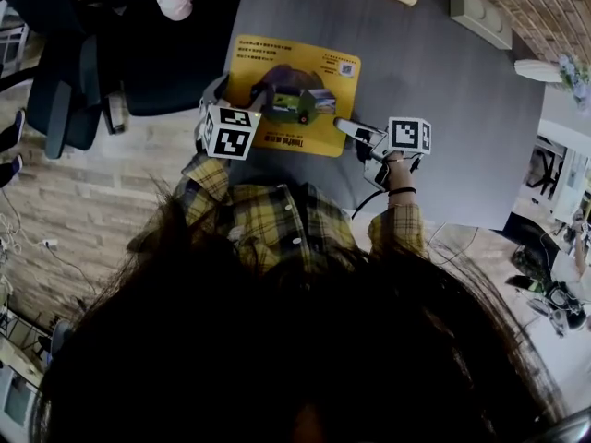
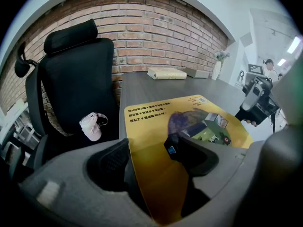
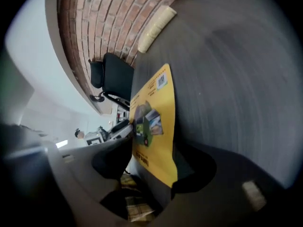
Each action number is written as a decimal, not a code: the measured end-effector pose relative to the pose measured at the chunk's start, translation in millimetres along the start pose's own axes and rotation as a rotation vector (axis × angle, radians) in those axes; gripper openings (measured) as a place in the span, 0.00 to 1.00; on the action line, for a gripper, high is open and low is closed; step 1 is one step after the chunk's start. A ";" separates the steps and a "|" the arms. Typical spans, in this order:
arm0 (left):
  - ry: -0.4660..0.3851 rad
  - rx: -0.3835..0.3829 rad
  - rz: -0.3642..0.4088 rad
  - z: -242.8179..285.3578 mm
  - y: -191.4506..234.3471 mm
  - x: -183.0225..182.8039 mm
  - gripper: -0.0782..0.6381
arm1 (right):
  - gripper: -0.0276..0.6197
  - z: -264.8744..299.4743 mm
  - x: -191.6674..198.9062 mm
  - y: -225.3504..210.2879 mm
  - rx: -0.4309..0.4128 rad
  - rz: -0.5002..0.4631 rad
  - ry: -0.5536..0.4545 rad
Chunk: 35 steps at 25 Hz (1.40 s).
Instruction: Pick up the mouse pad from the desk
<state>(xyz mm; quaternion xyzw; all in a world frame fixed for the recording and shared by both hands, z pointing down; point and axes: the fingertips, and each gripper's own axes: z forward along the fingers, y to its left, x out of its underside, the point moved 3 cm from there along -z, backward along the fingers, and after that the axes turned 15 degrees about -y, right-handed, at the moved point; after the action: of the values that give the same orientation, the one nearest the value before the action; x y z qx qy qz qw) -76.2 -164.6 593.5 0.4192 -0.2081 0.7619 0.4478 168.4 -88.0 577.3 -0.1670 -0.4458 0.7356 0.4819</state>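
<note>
Head view first: the yellow mouse pad (image 1: 305, 63) lies on the dark grey surface (image 1: 443, 109), near the edge closest to you. Your left gripper (image 1: 222, 100) is on the pad's near-left edge, and your right gripper (image 1: 351, 129) sits at its near-right corner. A black office chair (image 1: 175, 53) stands off the surface's left side.

Over to the left gripper view: the jaws are closed on the mouse pad (image 2: 156, 122). The yellow sheet runs up between them and curves away onto the surface. On the chair seat there's a small pink item (image 2: 91, 126), and a book (image 2: 166, 73) lies at the far end by the brick wall (image 2: 156, 32).

Now the right gripper view: the pad's corner (image 3: 156, 126) pokes in between your jaws. They stand apart, with a gap showing beside the pad on one side, so there is no grip here. Your plaid shirt (image 3: 135, 207) peeks through below.
</note>
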 end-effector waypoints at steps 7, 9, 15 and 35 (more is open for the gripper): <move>-0.005 0.003 -0.006 0.9 0.1 2.0 0.58 | 0.44 9.0 -8.5 3.2 -0.052 0.011 -0.037; -0.002 0.004 -0.006 0.9 -0.2 1.6 0.58 | 0.44 15.2 -16.2 4.9 -0.068 -0.001 -0.034; 0.000 0.009 -0.002 0.8 -0.3 1.1 0.58 | 0.44 32.4 -22.2 18.5 -0.200 0.010 0.034; 0.006 0.008 -0.013 0.0 -0.8 2.4 0.58 | 0.07 69.5 -22.1 25.4 -0.254 -0.016 0.124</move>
<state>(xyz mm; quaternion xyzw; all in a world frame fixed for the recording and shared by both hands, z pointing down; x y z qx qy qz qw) -76.1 -163.0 595.5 0.4200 -0.2010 0.7610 0.4519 117.8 -144.9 590.5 -0.2682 -0.5059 0.6578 0.4894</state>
